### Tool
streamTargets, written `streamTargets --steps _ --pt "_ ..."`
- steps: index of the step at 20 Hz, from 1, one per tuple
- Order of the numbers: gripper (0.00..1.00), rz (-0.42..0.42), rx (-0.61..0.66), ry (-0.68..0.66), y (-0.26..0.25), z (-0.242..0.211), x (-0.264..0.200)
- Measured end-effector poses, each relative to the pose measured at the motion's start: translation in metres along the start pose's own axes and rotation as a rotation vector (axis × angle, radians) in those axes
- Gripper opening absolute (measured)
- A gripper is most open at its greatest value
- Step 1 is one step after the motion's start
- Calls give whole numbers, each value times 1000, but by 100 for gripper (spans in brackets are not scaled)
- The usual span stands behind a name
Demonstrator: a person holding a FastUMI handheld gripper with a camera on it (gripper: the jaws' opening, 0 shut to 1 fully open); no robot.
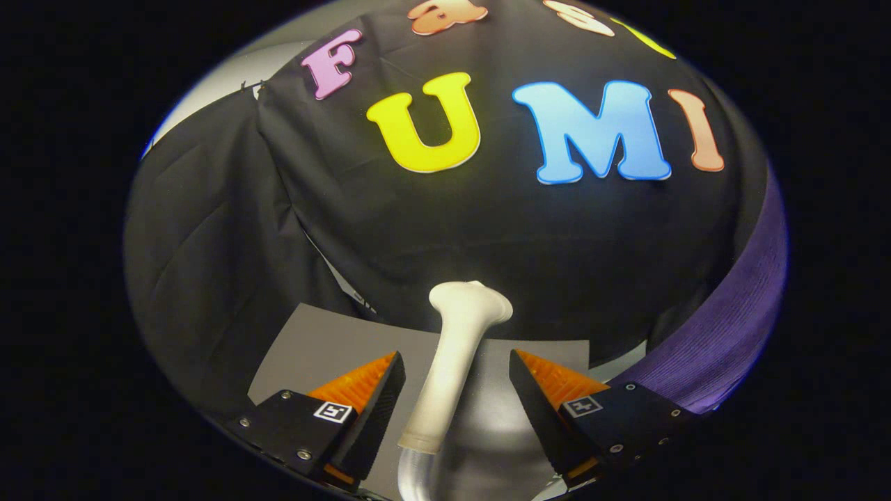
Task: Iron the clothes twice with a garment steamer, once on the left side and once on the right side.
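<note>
The steamer handle (456, 365), standing between the open jaws of the gripper (456, 390) and touched by neither, is looking like smooth matt plastic. Its lower end is joining a hose (412, 476) that is shining like glossy metal or plastic; which one cannot be told. The worktop (334, 341) beneath is showing a flat, matt grey sheet. At the right, the purple garment (731, 320) is showing a finely ribbed cloth. The booth wall (209, 278) behind is hanging as creased matt cloth.
</note>
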State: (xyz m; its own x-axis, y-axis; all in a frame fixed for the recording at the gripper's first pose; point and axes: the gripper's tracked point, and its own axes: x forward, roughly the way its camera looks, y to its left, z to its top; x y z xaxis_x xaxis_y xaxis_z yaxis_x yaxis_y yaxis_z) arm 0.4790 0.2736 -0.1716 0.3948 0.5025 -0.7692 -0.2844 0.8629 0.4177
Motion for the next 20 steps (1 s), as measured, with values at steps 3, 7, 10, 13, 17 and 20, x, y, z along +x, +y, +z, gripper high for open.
streamTargets --steps 3,7,10,13,17,20 --pt "91 11 59 69 -6 -12 28" --pt "84 40 146 109 -7 -20 46" --pt "63 98 225 119 -2 -22 48" --pt "49 103 245 102 -6 -20 40" --pt "40 129 174 39 7 -25 5" --pt "40 138 134 -19 10 -26 -25"
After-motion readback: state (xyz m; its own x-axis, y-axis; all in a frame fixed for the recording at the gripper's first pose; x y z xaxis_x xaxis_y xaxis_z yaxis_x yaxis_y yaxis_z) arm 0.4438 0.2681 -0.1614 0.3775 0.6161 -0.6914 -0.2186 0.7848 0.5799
